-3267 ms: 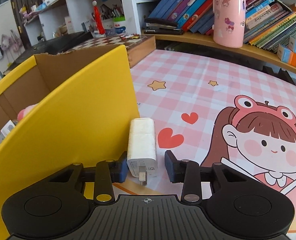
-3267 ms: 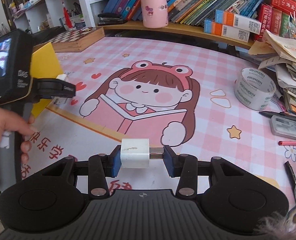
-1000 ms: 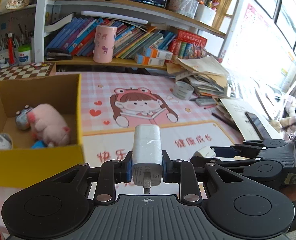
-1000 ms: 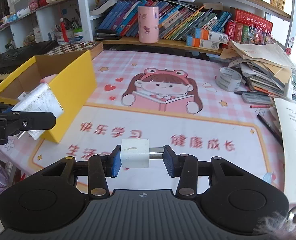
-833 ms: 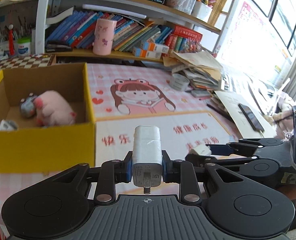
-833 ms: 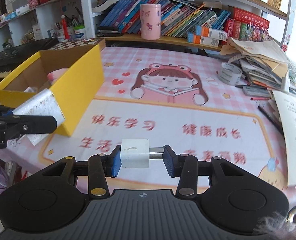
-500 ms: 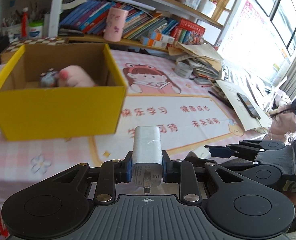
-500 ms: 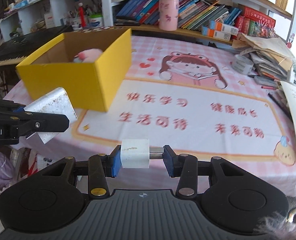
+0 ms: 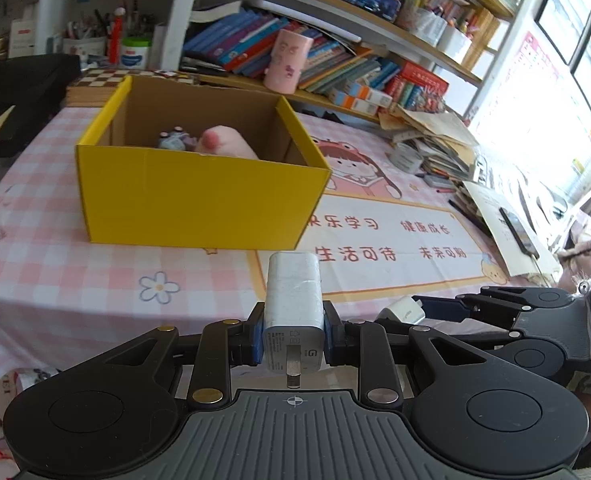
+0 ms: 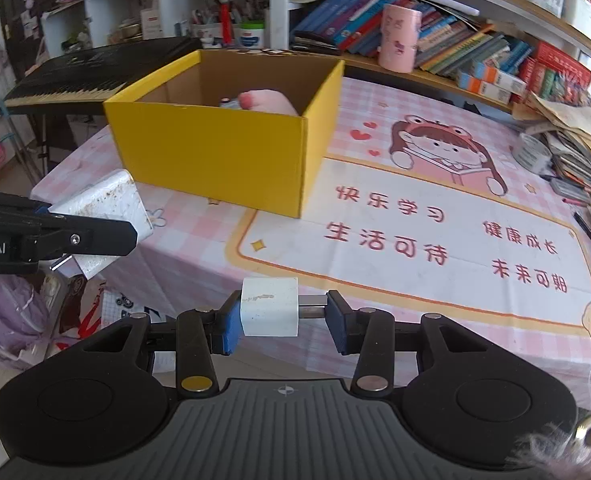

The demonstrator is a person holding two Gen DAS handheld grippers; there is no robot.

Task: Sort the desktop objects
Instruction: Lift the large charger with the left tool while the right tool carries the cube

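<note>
My left gripper (image 9: 293,338) is shut on a tall white charger (image 9: 293,300), prongs toward the camera. It hangs off the table's near edge, in front of the yellow cardboard box (image 9: 199,196). My right gripper (image 10: 283,316) is shut on a small white cube charger (image 10: 269,306), clamped by its body and its metal prongs. The right wrist view catches the left gripper (image 10: 55,236) with its charger (image 10: 103,204) at the far left. The left wrist view has the right gripper (image 9: 419,308) low at the right with its cube charger (image 9: 401,310). A pink plush toy (image 9: 225,142) lies inside the box.
The table wears a pink checked cloth with a cartoon mat (image 10: 415,232). A pink cup (image 10: 399,38) and rows of books (image 10: 475,52) stand on the shelf behind. A tape roll (image 10: 533,152) and piled papers (image 10: 575,136) sit at the right. A keyboard (image 10: 87,72) lies at the left.
Both grippers pulled back toward the table's near edge and drifted left, each still holding its charger. The yellow box now lies farther ahead and more central in both views.
</note>
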